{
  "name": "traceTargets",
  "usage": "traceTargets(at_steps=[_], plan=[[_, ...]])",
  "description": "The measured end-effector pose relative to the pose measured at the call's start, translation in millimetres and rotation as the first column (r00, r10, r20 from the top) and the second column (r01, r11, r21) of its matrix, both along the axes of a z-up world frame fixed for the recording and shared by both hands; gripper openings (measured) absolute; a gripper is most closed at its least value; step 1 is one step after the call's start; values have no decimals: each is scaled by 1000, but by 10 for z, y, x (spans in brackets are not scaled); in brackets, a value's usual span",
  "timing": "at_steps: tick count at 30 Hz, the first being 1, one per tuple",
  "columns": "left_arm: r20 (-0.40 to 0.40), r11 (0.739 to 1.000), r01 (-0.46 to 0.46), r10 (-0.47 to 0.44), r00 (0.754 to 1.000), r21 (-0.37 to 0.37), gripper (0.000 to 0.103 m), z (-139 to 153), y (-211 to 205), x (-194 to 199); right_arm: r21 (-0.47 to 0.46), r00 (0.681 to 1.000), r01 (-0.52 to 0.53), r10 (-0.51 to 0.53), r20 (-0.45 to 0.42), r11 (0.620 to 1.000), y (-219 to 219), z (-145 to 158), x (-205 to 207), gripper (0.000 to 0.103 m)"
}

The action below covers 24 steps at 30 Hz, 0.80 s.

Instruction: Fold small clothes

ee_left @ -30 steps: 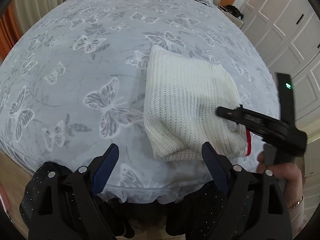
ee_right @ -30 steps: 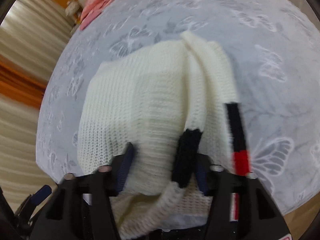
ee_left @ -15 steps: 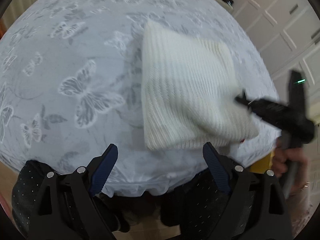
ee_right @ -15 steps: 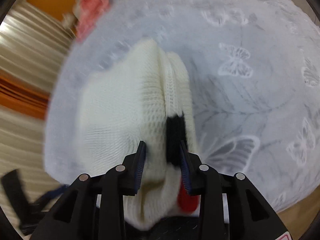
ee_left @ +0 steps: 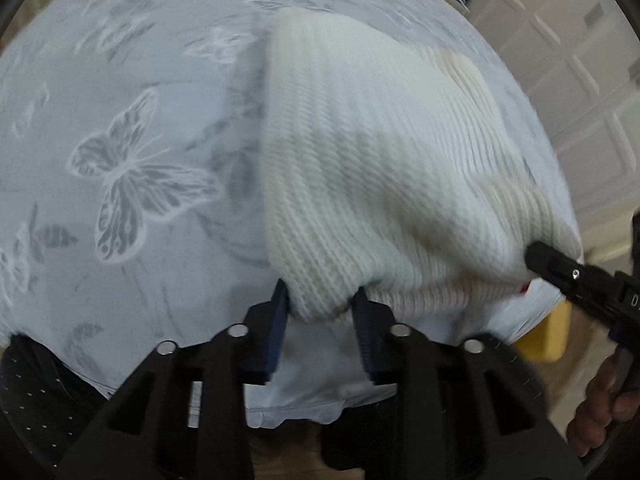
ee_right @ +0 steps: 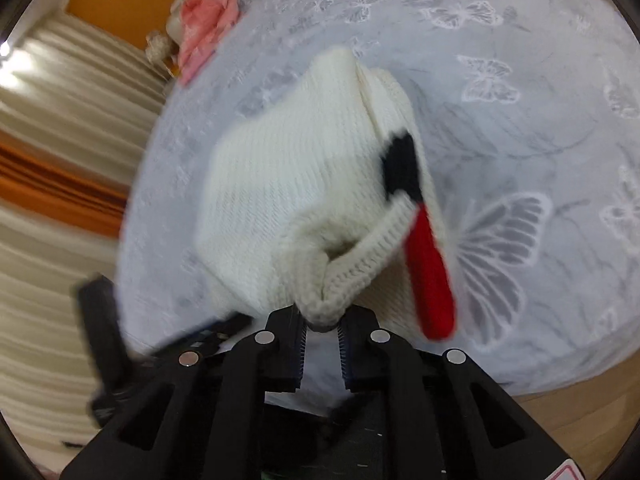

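Observation:
A white knit garment [ee_left: 380, 152] with a black and red trim strip [ee_right: 428, 272] lies folded on the butterfly-print bed sheet [ee_left: 132, 160]. My left gripper [ee_left: 322, 308] has its jaws closing on the garment's near left corner, and the blue pads touch the knit on both sides. My right gripper [ee_right: 322, 328] also has its jaws closing, with a bunched ribbed edge pinched between them and raised off the sheet. In the left wrist view the right gripper [ee_left: 536, 254] bites the garment's near right corner.
Pink clothes [ee_right: 204, 20] lie at the far end of the bed. White cupboard doors [ee_left: 580, 80] stand to the right and cream curtains [ee_right: 60, 160] to the left. The bed's near edge drops to a wooden floor [ee_right: 580, 408]. A hand [ee_left: 600, 412] holds the right tool.
My left gripper came down to the garment's near corner and its wide jaws closed onto it. My right gripper narrowed on the bunched edge, and the trim strip swung out to the right.

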<state>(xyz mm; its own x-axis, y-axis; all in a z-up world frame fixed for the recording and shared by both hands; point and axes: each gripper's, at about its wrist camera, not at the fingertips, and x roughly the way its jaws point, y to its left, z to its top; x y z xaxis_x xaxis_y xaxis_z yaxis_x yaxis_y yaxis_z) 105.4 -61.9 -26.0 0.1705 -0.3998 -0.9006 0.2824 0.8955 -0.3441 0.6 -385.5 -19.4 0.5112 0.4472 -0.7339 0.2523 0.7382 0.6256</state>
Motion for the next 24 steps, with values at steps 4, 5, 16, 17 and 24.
traceTargets(at_steps=[4,5,16,17,24], plan=[[15,998,-62,63,998,-27,22,136,290,73,49,995,-12,7,98,999,-54,270,-251,12],[17,999,-46,46,999,-13,22,139,307,58,16,998,-19,18,59,1000,-41,179,-292,12],[6,998,28,-29,1000,52,55,281,440,-269,-324,999,-1,-14,-43,946,-123,263,-291,30],[27,998,34,-35,999,52,56,348,424,-275,-341,1000,7,-10,-7,940,-147,374,-205,46],[170,988,51,-75,983,143,72,703,51,-106,-385,994,-98,74,-78,918,27,-8,856,54]])
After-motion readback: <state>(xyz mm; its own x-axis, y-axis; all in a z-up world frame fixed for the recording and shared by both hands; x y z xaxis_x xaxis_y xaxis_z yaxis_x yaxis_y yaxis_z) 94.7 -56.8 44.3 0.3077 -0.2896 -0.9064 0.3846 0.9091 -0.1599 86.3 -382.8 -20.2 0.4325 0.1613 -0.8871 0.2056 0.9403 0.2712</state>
